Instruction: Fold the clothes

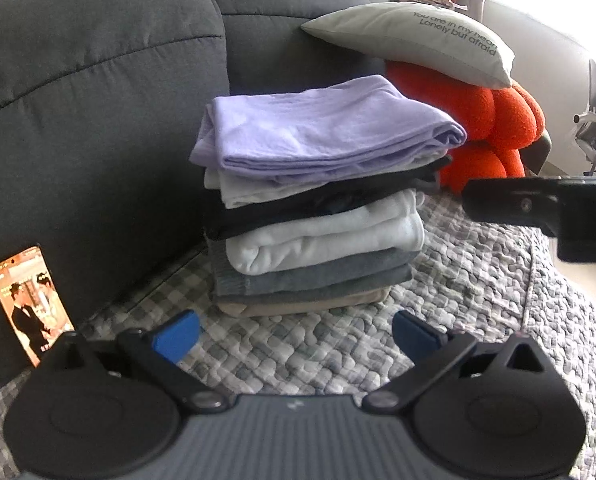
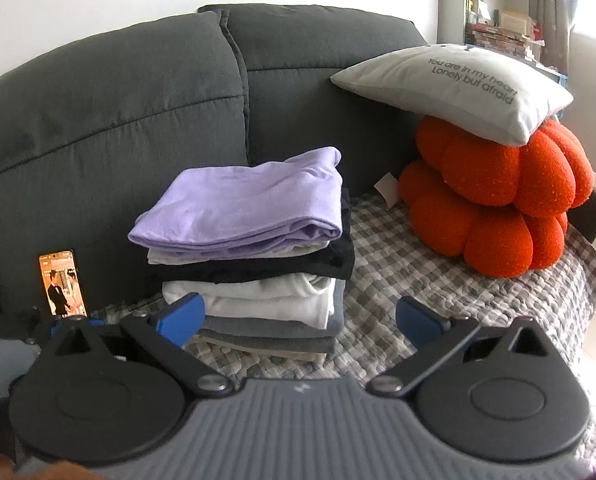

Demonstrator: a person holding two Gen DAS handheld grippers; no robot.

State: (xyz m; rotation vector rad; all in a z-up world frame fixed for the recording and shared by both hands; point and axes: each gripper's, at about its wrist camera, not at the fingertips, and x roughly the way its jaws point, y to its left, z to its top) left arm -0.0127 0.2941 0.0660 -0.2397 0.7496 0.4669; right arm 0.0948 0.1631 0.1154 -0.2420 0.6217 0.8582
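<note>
A stack of folded clothes (image 1: 318, 216) sits on the checked quilt of the sofa seat, with a lilac garment (image 1: 322, 128) on top, then white, black, white, grey and beige layers. My left gripper (image 1: 293, 338) is open and empty, just in front of the stack's base. In the right wrist view the stack (image 2: 253, 264) is left of centre with the lilac garment (image 2: 249, 200) on top. My right gripper (image 2: 302, 322) is open and empty, its left fingertip (image 2: 181, 318) overlapping the stack's lower corner. The right gripper's black body (image 1: 546, 212) shows at the right of the left wrist view.
A dark grey sofa back (image 1: 97, 100) rises behind the stack. A lit phone (image 1: 29, 304) leans against it at the left. An orange bumpy cushion (image 2: 498, 204) with a grey printed pillow (image 2: 458, 88) on top stands at the right. The quilt (image 2: 398, 264) covers the seat.
</note>
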